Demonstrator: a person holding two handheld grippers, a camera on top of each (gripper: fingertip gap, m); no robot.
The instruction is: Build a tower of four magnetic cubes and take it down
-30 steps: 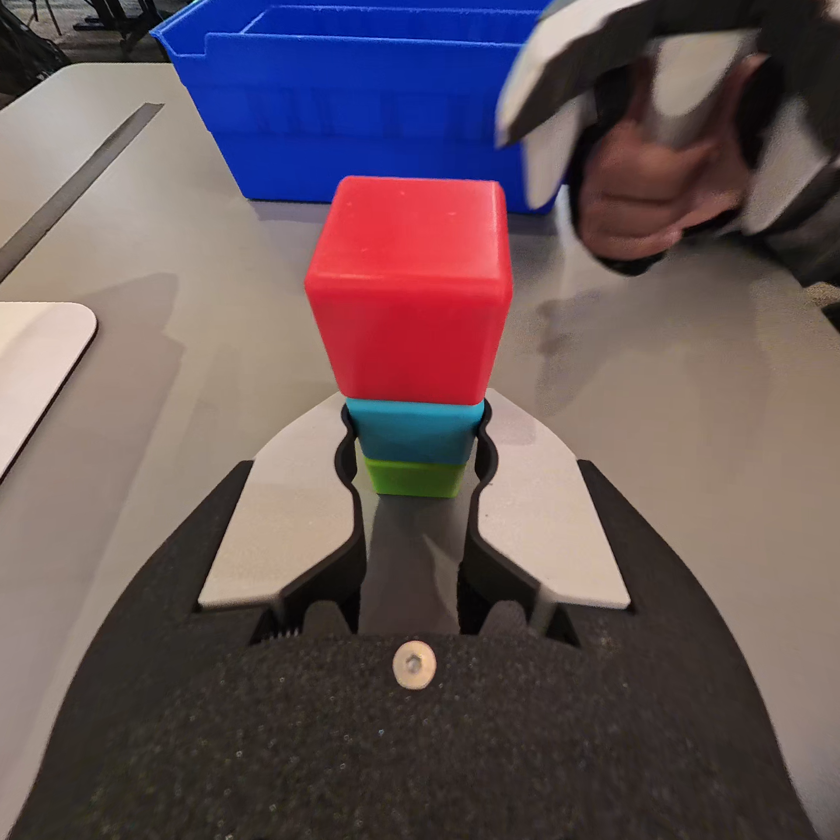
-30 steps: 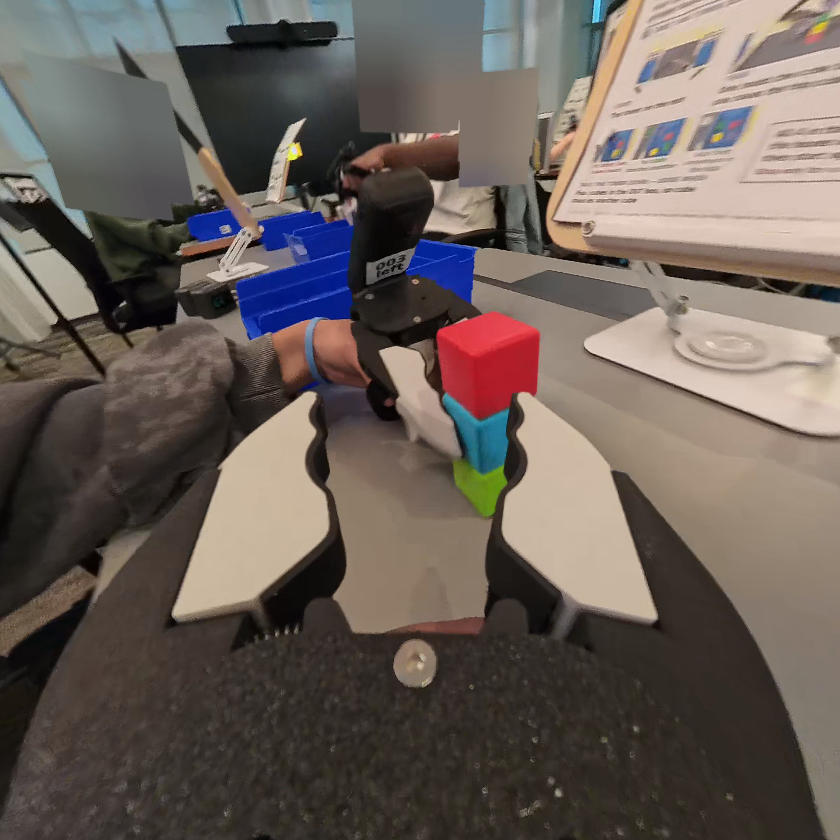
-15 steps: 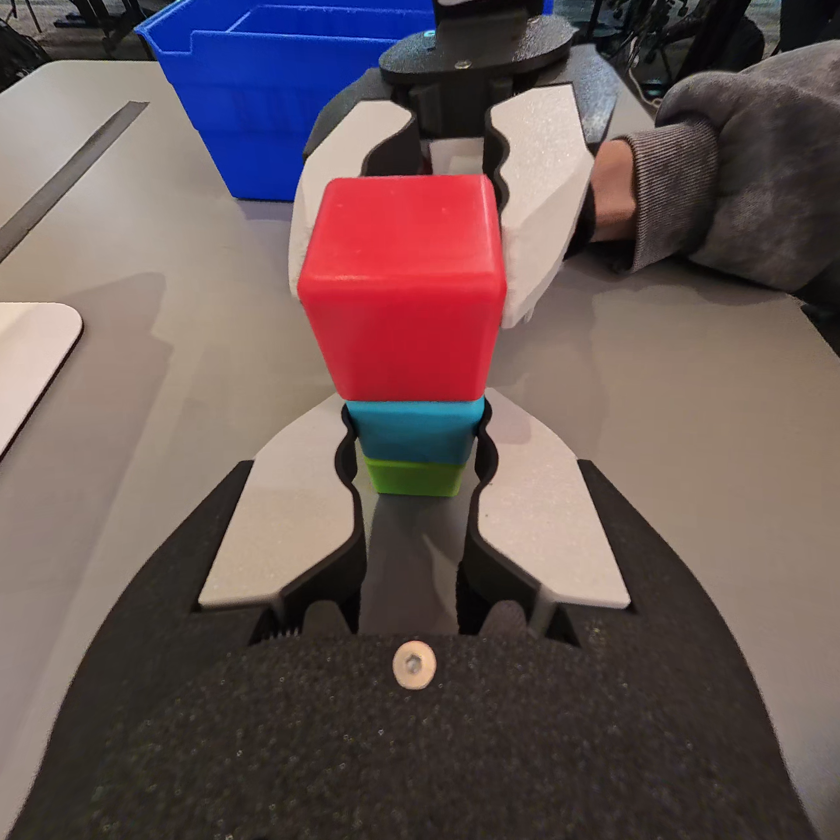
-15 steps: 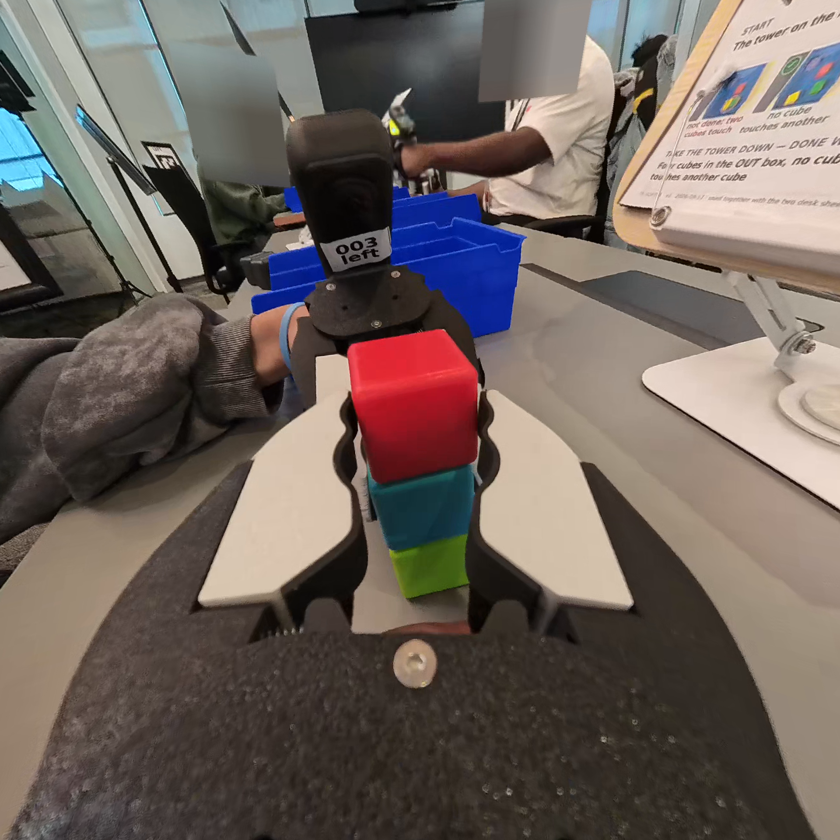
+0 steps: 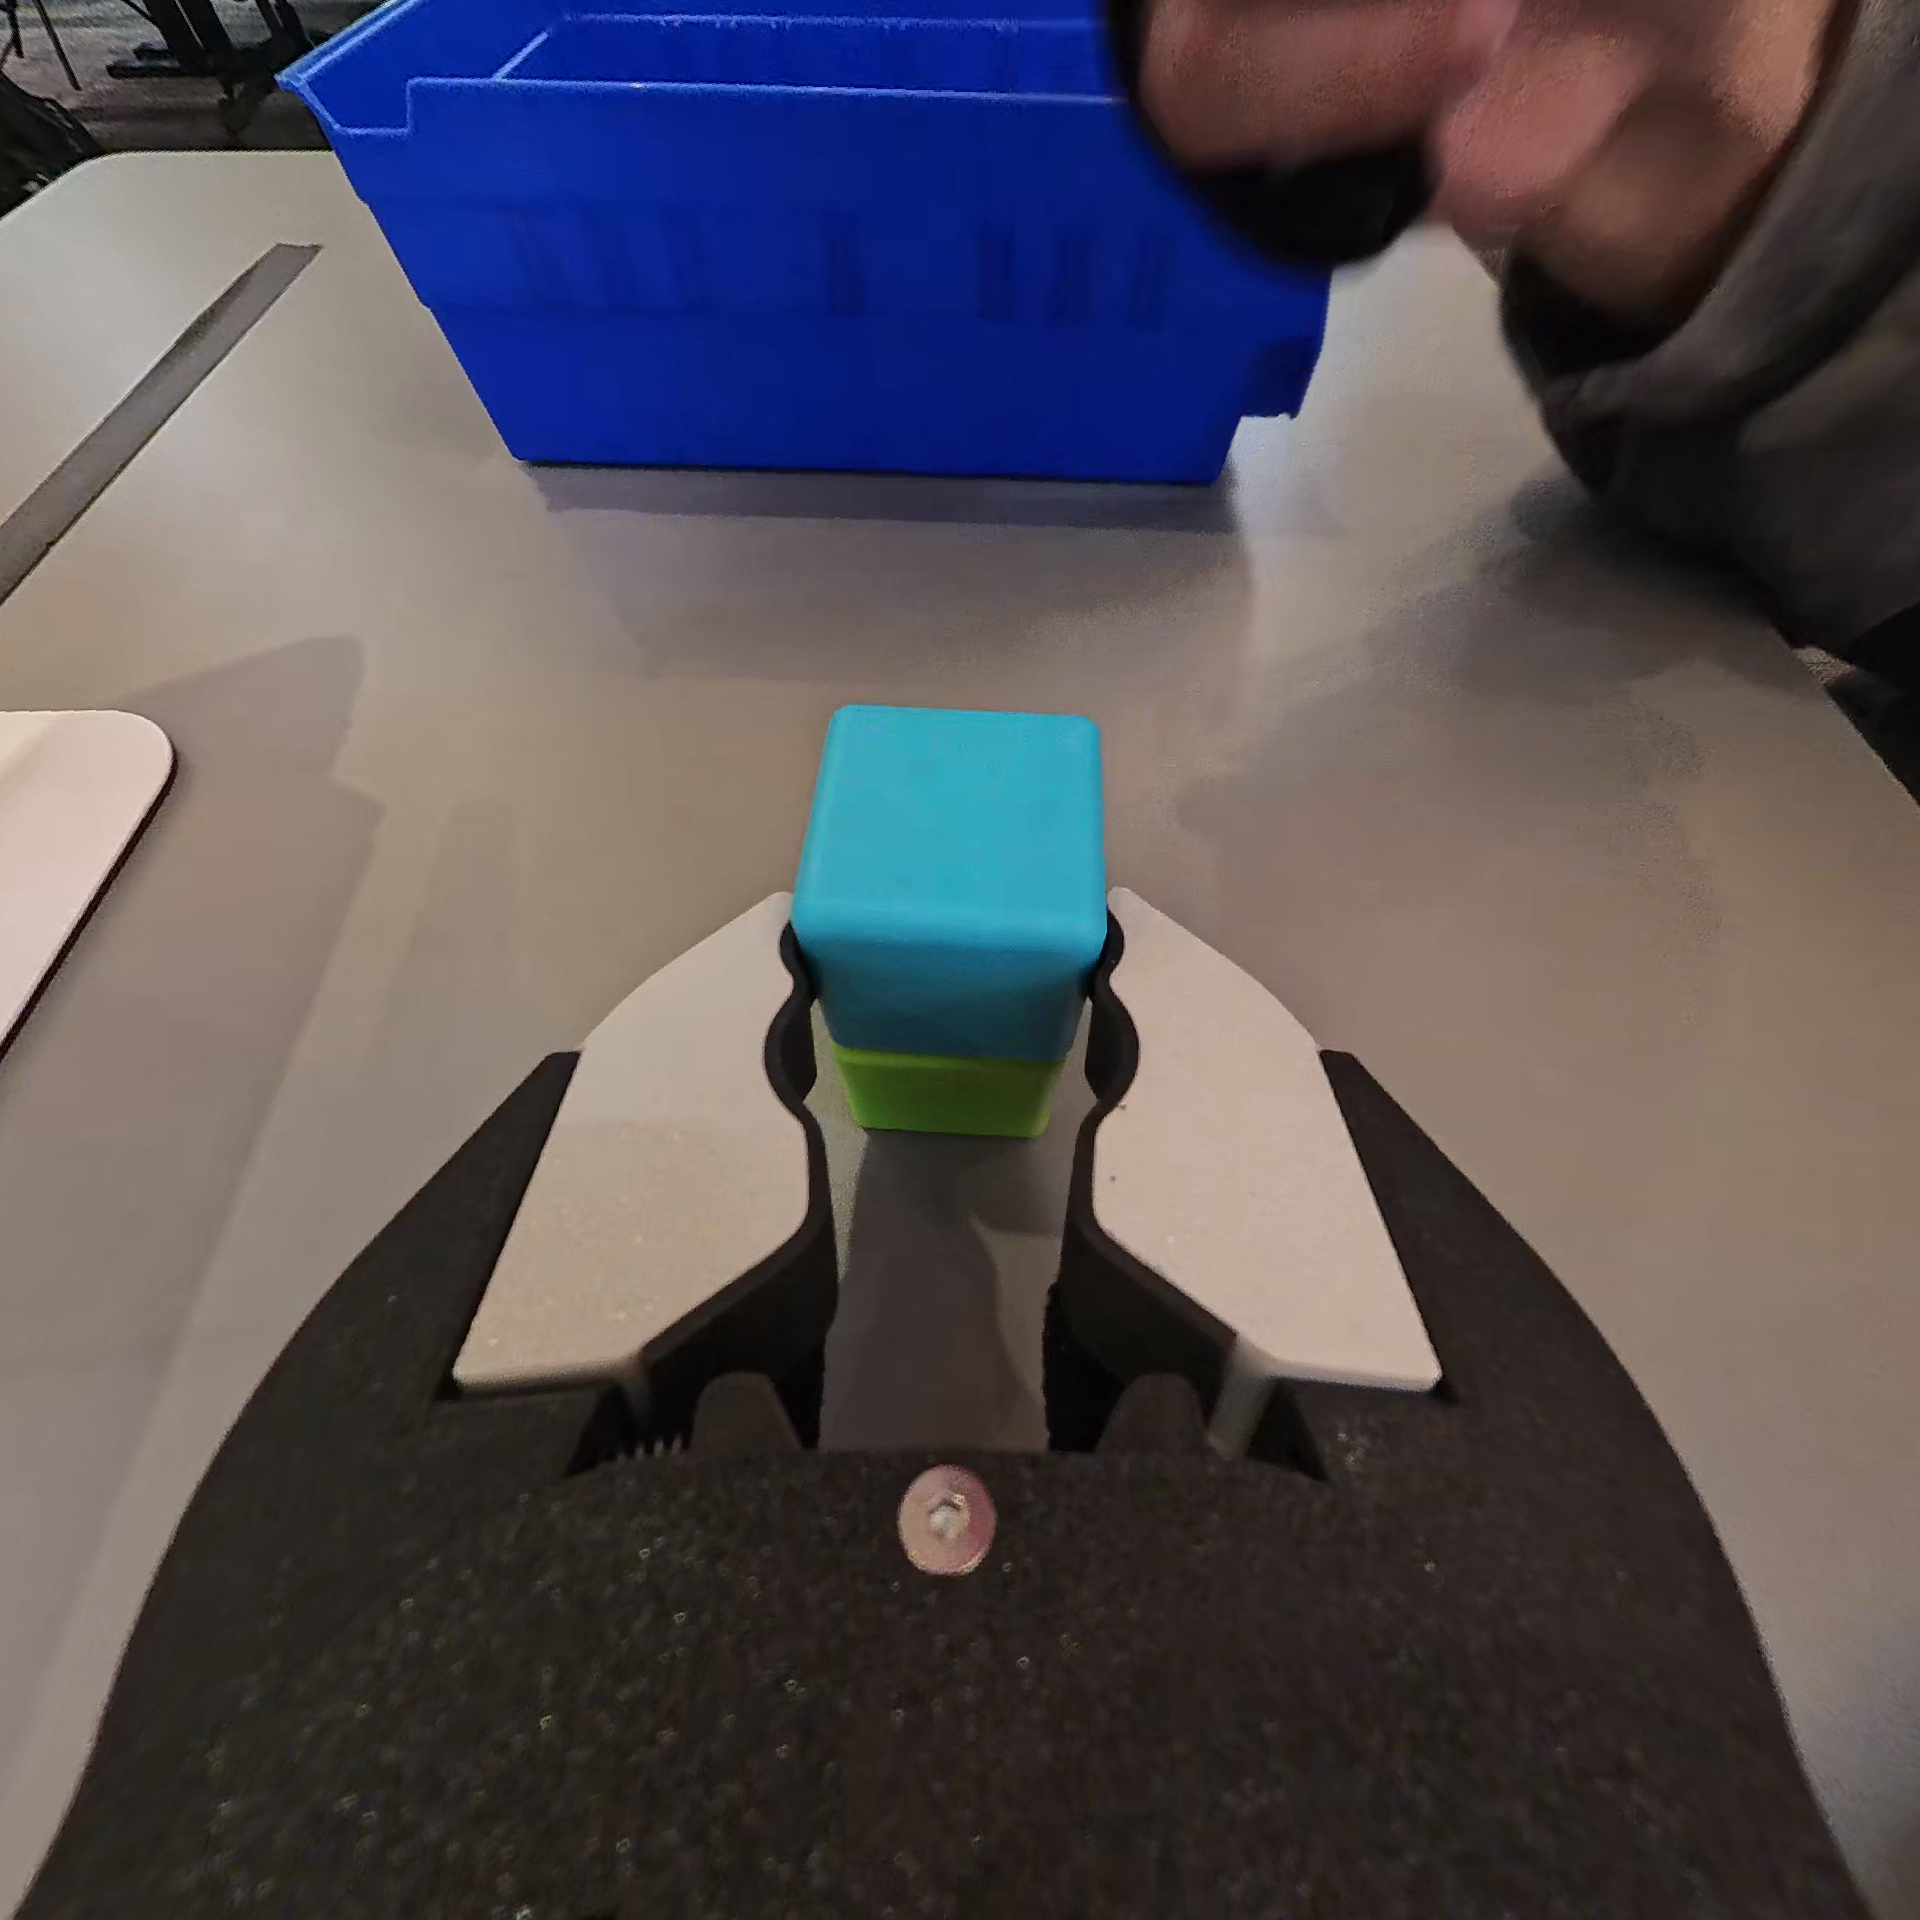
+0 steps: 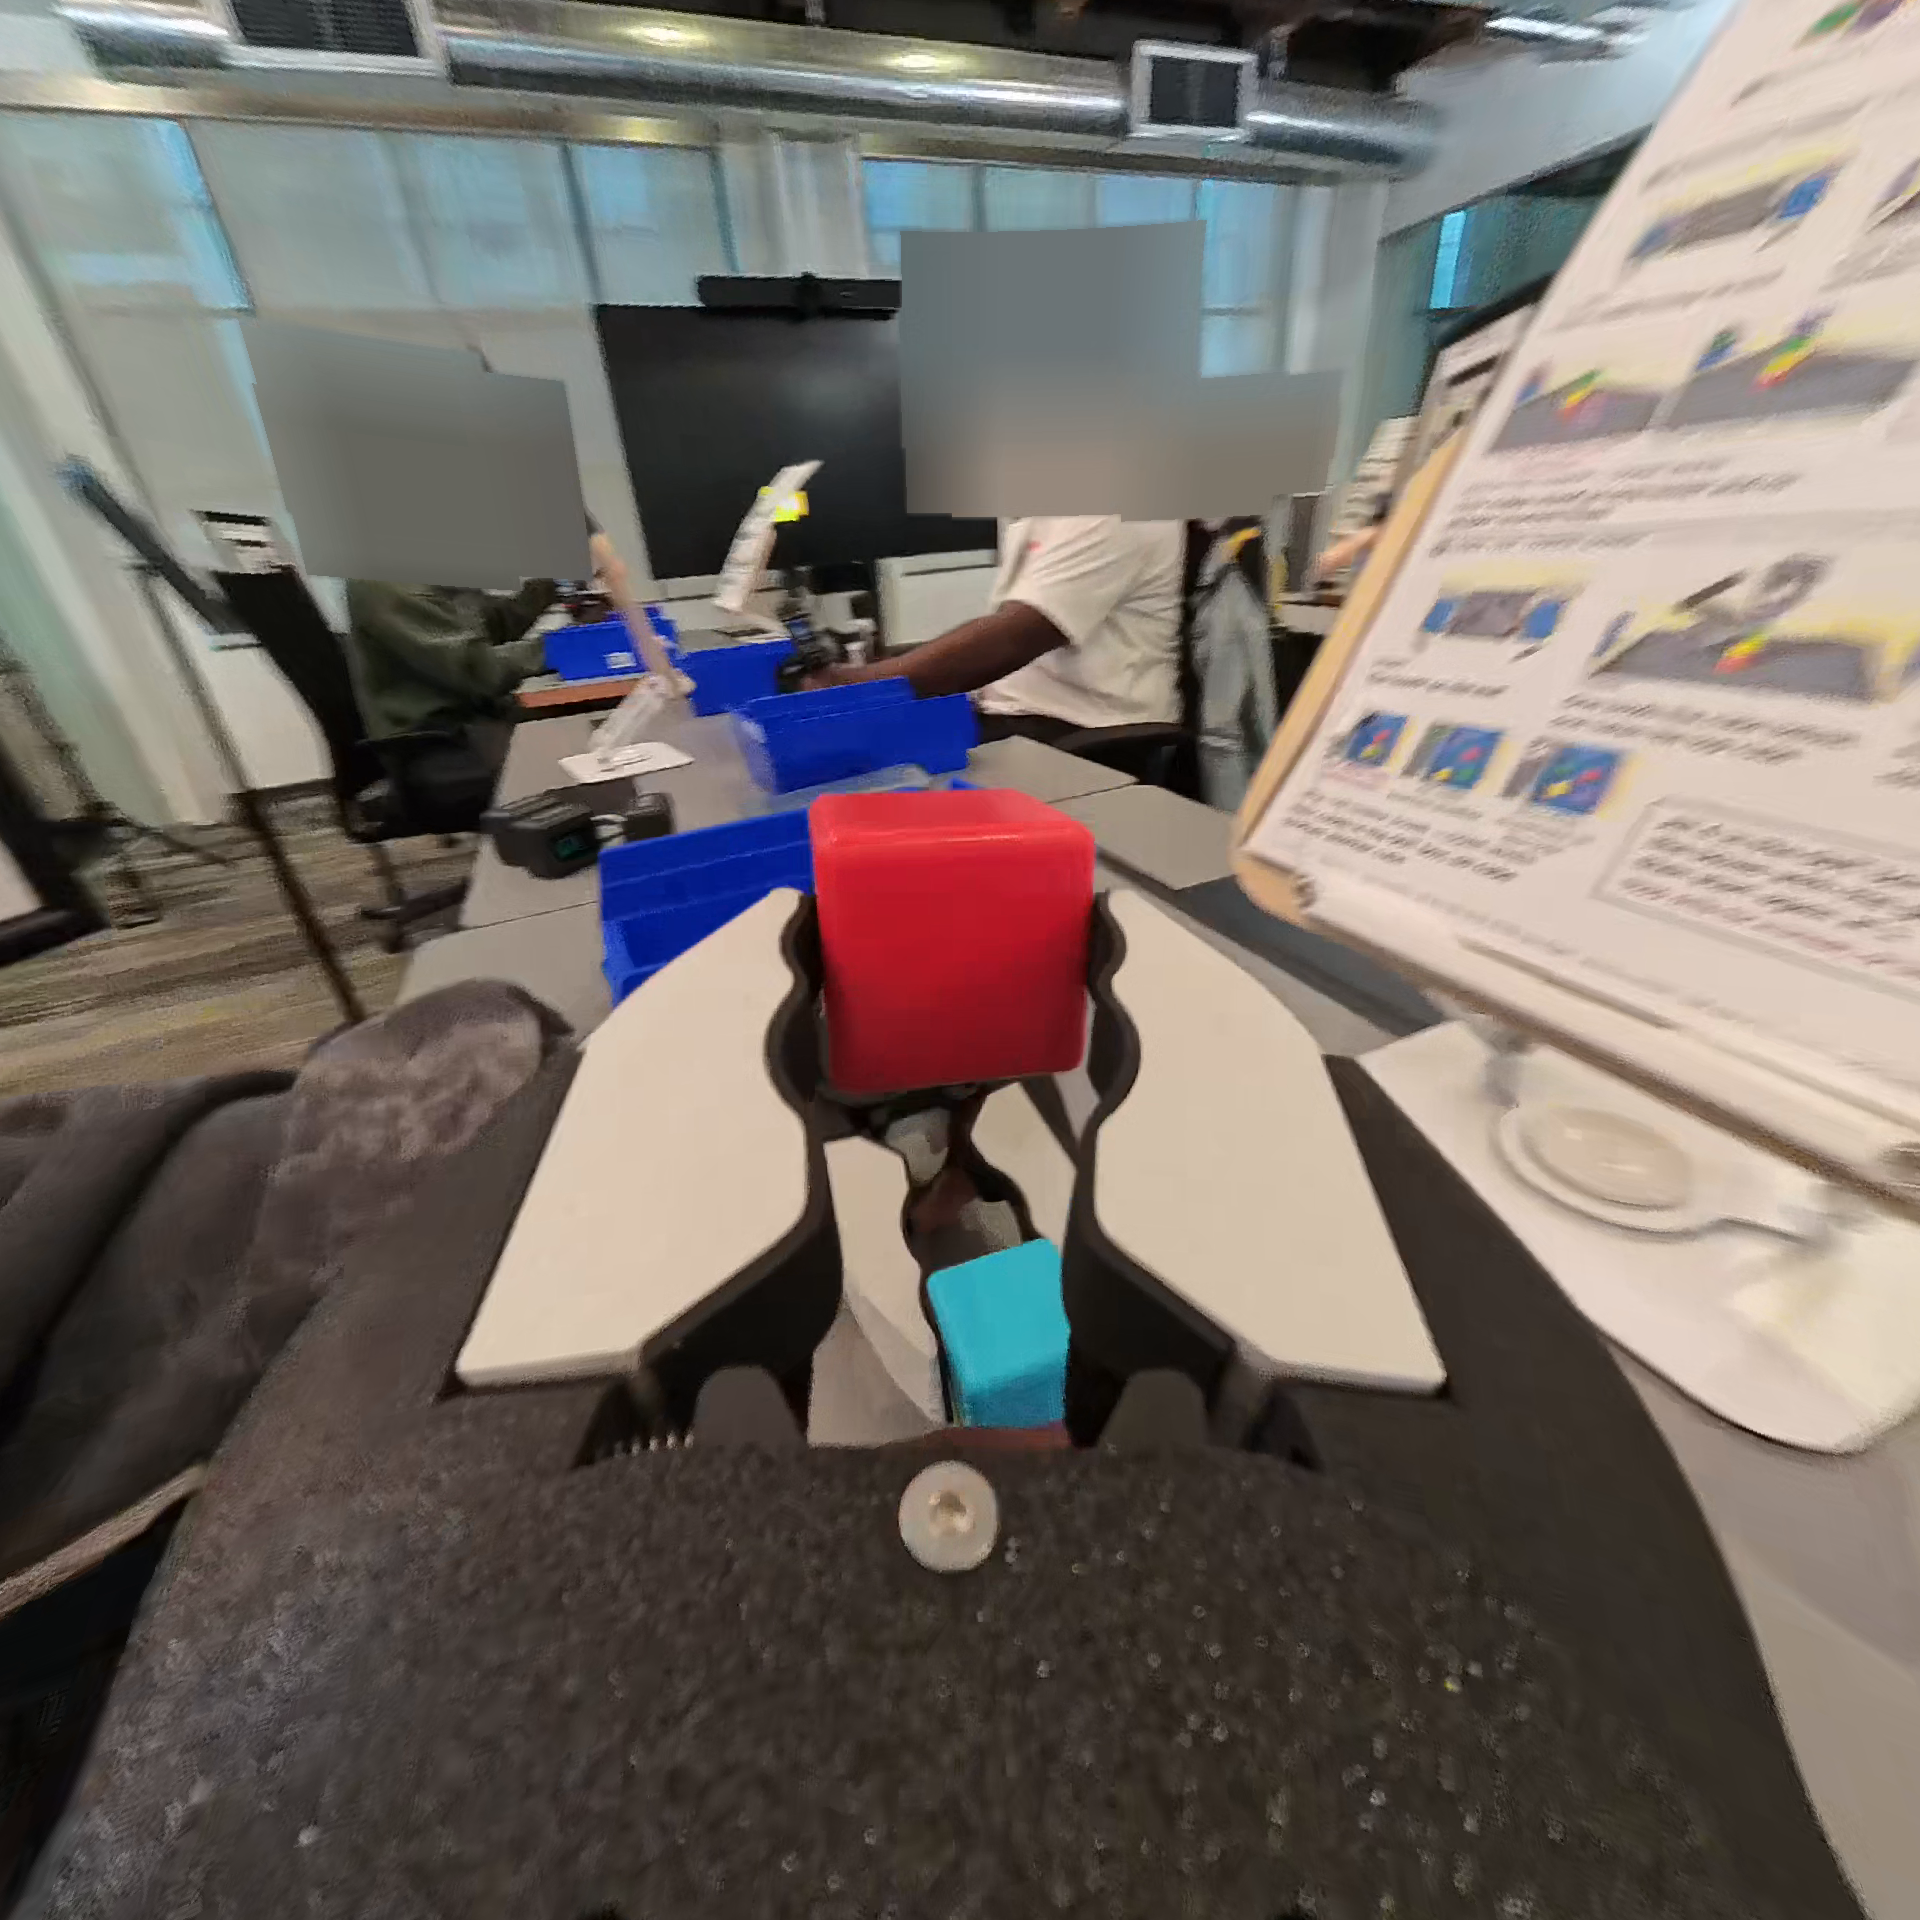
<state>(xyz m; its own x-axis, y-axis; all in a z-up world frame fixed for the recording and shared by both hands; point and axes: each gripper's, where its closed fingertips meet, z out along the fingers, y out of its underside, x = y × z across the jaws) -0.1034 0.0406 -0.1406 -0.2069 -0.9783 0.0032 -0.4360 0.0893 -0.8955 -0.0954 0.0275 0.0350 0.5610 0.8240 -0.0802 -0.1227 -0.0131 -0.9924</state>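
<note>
- The left gripper (image 5: 948, 961) is clamped on the teal cube (image 5: 943, 883), its grey fingers (image 5: 686, 1122) pressing the cube's two side faces; the likely reason is to pin the remaining stack while the magnet bond above it is broken.
- The teal cube sits squarely on a lime-green cube (image 5: 943, 1091), which rests on the grey table (image 5: 1455, 935); these two are all that stands of the tower.
- The right gripper (image 6: 951, 971) is closed on the red cube (image 6: 951, 935), held in the air above the stack, well apart from the teal cube seen below between its fingers.
- Judging by this, the take-down is under way: the red cube is off, two cubes remain joined. No fourth cube shows in either view.
- A blue bin (image 5: 831, 260) stands behind the stack, near enough to be a probable drop place for the red cube.
- In the left wrist view the right hand (image 5: 1403, 125) is only a blur at the top right.
- A tilted instruction board (image 6: 1662, 571) on a white stand base (image 6: 1714, 1299) sits to the right on the table.
</note>
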